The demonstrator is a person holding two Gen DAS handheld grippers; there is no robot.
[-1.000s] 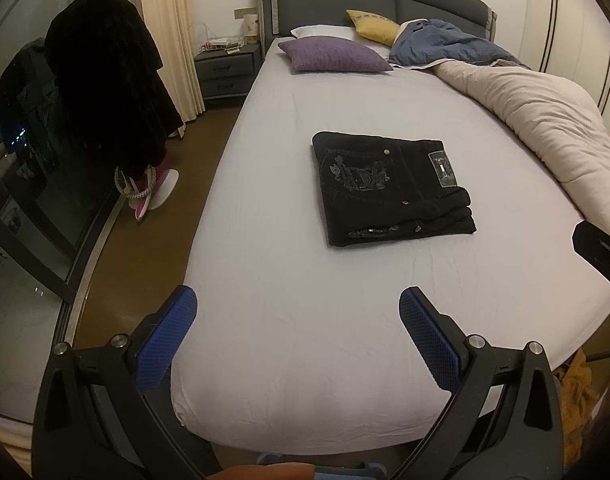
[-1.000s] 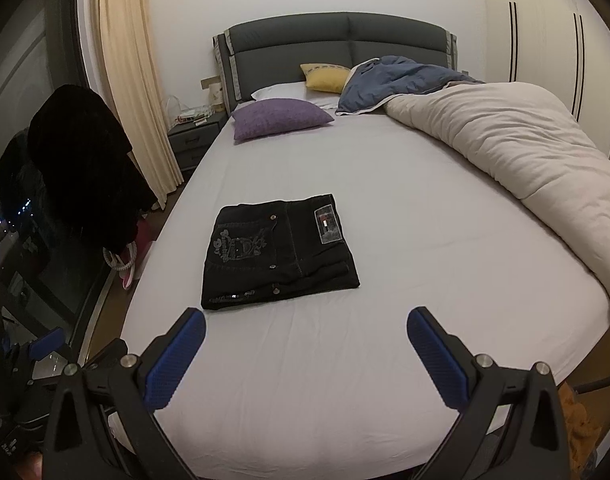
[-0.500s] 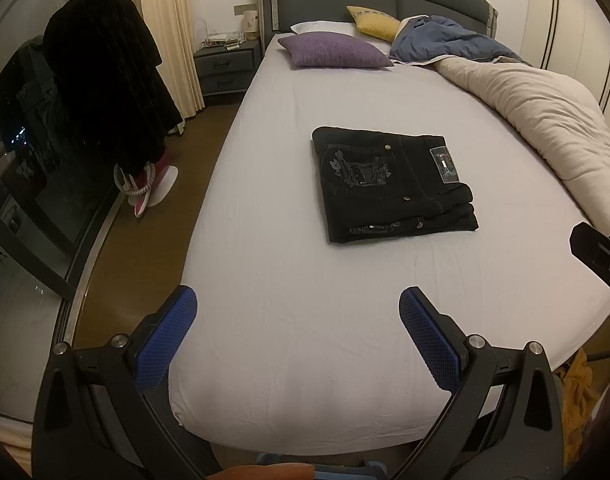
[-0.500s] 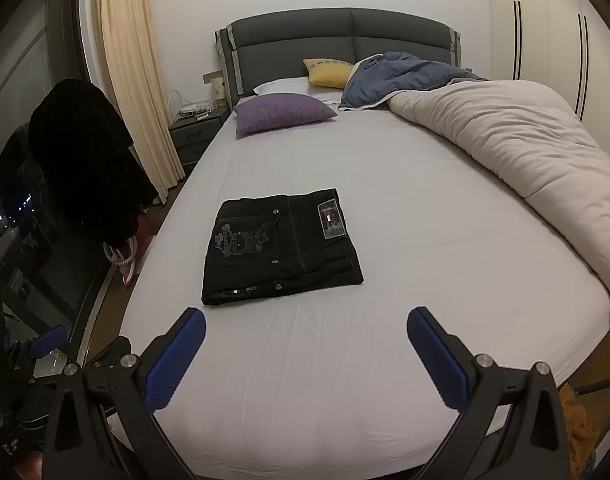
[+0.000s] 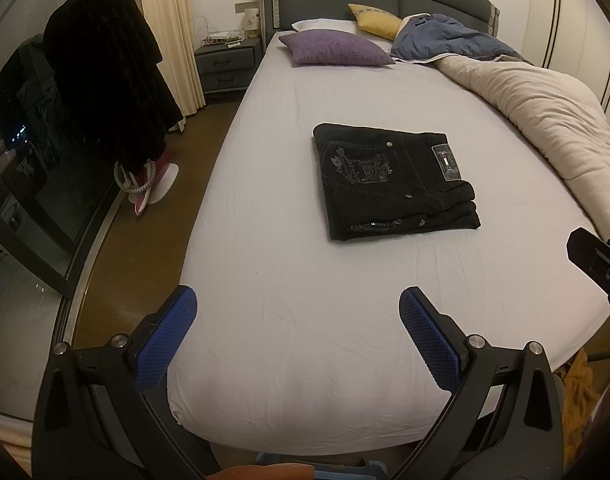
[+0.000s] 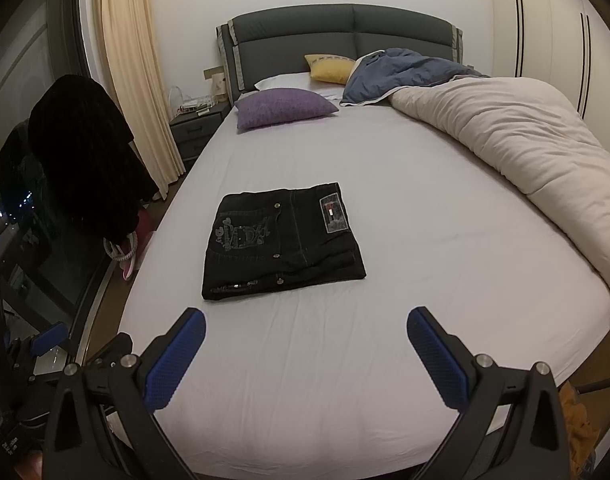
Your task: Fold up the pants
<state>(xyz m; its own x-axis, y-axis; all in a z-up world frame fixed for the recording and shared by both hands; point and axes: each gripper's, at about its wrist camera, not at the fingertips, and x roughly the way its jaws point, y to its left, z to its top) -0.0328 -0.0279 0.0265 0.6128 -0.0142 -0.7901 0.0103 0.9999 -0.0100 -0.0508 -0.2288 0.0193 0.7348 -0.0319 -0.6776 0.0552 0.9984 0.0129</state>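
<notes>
Black pants [image 5: 393,182] lie folded into a flat rectangle on the white bed sheet [image 5: 305,280], back pocket embroidery and waist label facing up. They also show in the right wrist view [image 6: 281,240]. My left gripper [image 5: 297,320] is open and empty, held above the foot of the bed, well short of the pants. My right gripper [image 6: 305,340] is open and empty, also near the foot of the bed. Part of the right gripper shows at the right edge of the left wrist view [image 5: 597,264].
A beige duvet [image 6: 525,152] is bunched along the bed's right side. A purple pillow [image 6: 283,108], a yellow pillow [image 6: 331,67] and a blue blanket [image 6: 405,70] lie at the headboard. A dark coat [image 5: 105,80] hangs left of the bed, near a nightstand [image 5: 225,64].
Both grippers have drifted slightly, so the view has shifted a little. The pants have not moved and both grippers stay open.
</notes>
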